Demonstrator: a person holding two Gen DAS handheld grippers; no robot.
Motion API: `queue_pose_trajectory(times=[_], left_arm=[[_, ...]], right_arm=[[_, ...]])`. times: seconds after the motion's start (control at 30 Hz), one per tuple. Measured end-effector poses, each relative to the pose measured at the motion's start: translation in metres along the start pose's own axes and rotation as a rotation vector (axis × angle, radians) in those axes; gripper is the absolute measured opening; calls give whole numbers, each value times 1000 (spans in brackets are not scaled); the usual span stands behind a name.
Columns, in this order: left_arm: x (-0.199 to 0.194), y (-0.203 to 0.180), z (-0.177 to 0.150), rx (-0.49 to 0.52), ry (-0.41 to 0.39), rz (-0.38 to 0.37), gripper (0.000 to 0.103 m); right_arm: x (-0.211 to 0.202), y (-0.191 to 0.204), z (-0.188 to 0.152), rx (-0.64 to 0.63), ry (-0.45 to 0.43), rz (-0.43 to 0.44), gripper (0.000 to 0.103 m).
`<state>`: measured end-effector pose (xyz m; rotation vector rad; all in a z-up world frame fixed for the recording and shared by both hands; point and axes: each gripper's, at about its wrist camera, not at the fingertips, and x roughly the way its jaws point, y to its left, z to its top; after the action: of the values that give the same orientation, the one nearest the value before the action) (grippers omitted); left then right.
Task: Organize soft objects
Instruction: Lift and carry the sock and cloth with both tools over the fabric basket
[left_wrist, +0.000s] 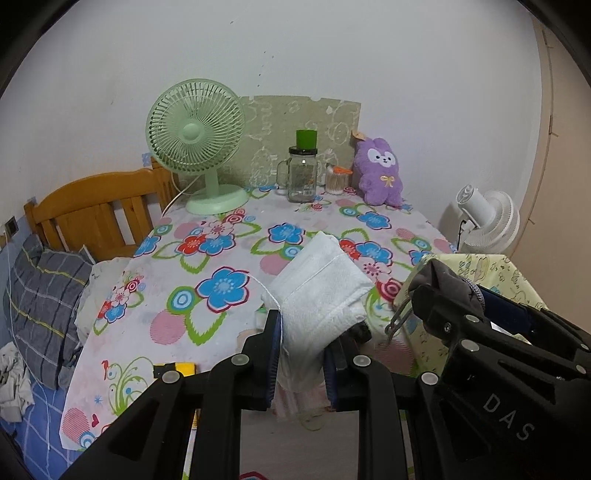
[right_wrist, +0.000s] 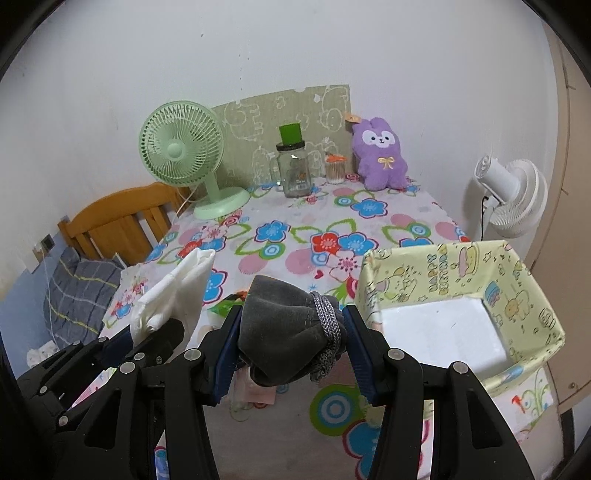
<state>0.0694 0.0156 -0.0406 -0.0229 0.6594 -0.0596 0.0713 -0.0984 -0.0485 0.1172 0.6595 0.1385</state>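
Your right gripper (right_wrist: 291, 334) pinches the grey pouch (right_wrist: 284, 325) above the table's near edge; the yellow box (right_wrist: 436, 273) sits at three o'clock. Your left gripper (left_wrist: 303, 347), at nine o'clock, clamps the white cloth (left_wrist: 317, 291).

— A home? A bedroom, by the look: wooden bed frame (left_wrist: 92, 214) on the left, grey checked pillow (left_wrist: 44, 295) lying just near it.

— Lived-in, too: flowered cloth over the counter (left_wrist: 221, 258), green desk fan (left_wrist: 195, 144), purple plush rabbit (left_wrist: 380, 173) far against the wall, white fan (right_wrist: 513, 199) at right.
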Motion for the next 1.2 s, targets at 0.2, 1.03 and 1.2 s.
queue_pose_trajectory(times=[0.2, 1.03, 1.2], left_arm=[[-5, -17, 7, 5, -14, -5, 19], [-3, -97, 24, 75, -59, -47, 19], [3, -114, 23, 100, -55, -67, 19]], right_arm=[[-10, -13, 10, -15, -20, -1, 56], [-38, -85, 27, -26, -84, -38, 56], [-37, -99, 26, -12, -82, -49, 56]])
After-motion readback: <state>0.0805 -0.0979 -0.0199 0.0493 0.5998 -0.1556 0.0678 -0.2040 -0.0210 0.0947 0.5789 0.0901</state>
